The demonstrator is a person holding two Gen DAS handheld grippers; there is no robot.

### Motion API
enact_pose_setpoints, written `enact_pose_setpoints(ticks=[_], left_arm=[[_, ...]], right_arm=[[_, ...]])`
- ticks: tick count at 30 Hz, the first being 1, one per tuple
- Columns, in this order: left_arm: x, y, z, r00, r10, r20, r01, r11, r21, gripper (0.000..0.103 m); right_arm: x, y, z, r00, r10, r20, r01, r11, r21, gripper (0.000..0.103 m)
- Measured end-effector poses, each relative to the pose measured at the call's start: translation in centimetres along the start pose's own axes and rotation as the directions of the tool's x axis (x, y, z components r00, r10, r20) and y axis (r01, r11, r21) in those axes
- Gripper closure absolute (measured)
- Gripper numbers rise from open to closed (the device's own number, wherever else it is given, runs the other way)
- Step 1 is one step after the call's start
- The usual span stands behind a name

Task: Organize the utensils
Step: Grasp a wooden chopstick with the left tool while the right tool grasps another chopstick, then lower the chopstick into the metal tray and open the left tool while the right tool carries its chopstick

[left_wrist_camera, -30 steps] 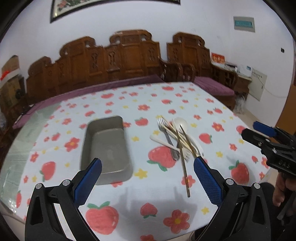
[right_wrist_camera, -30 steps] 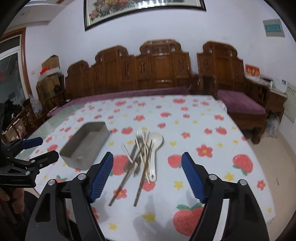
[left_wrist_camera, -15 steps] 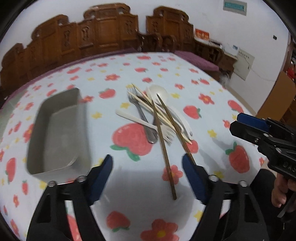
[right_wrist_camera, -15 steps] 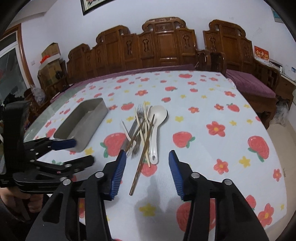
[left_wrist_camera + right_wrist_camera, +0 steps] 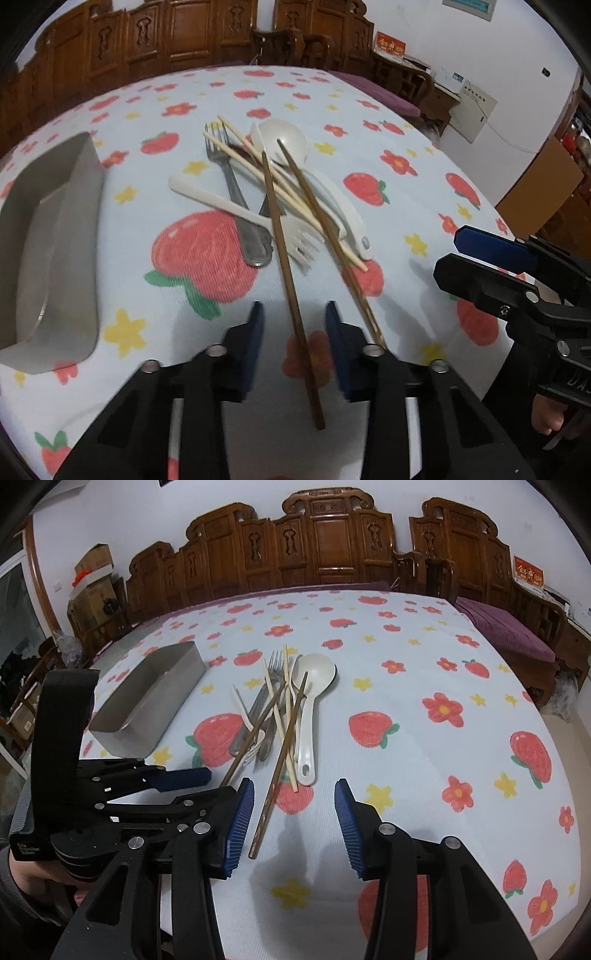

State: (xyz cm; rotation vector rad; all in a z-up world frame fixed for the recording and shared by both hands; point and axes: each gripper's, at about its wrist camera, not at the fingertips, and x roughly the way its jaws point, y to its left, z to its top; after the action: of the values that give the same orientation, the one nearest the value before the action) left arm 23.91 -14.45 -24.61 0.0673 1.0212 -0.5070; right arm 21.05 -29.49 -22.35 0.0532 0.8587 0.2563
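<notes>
A pile of utensils lies mid-table: two dark brown chopsticks [image 5: 286,258] [image 5: 282,749], pale chopsticks [image 5: 258,162], a metal fork [image 5: 231,177], a white plastic fork [image 5: 243,212] and a white spoon [image 5: 291,144] [image 5: 312,686]. My left gripper [image 5: 293,338] is open, its fingers straddling the near end of one brown chopstick without touching it. My right gripper [image 5: 293,819] is open over the cloth, its left finger [image 5: 240,823] beside the near end of the other brown chopstick. A grey metal tray [image 5: 48,236] [image 5: 155,698] sits empty to the left.
The table carries a white cloth with strawberries and flowers [image 5: 443,709]. Carved wooden benches [image 5: 332,542] stand behind it. The right gripper shows at the right edge of the left wrist view [image 5: 517,280]; the left gripper shows at the left in the right wrist view [image 5: 129,786].
Both grippers have moved forward and down toward the utensil pile and narrowed their opening. The left one now straddles a brown chopstick end. The utensils have not moved.
</notes>
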Motion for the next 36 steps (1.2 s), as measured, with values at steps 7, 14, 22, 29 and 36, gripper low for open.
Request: enact_pose_setpoints(ticks=[7, 14, 22, 29, 36], left_arm=[[0.2, 1.0, 0.0, 0.999, -0.040, -0.009, 0.040, 0.999, -0.008, 0.098], [-2.4, 1.4, 0.1, 0.999, -0.024, 0.037, 0.024, 1.000, 0.009, 0.099], [-6.5, 2.5, 0.6, 0.992, -0.014, 0.122, 0.013, 1.000, 0.008, 0.098], [-9.0, 3.2, 0.8, 0.984, 0.010, 0.179, -0.010, 1.000, 0.001, 0.098], [-10.7, 4.8, 0.6, 0.977, 0.051, 0.207, -0.046, 0.999, -0.029, 0.098]], right_arm=[[1.6, 0.7, 0.0, 0.999, -0.008, -0.035, 0.007, 1.000, -0.016, 0.055], [3.7, 1.7, 0.2, 0.996, -0.013, -0.083, 0.009, 0.999, -0.046, 0.062], [6.7, 3.1, 0.6, 0.989, -0.045, -0.141, 0.035, 0.997, -0.072, 0.077], [7.5, 3.8, 0.4, 0.980, -0.130, -0.153, 0.112, 0.987, -0.119, 0.088], [7.1, 2.9, 0.2, 0.975, -0.150, -0.162, 0.133, 0.985, -0.112, 0.096]])
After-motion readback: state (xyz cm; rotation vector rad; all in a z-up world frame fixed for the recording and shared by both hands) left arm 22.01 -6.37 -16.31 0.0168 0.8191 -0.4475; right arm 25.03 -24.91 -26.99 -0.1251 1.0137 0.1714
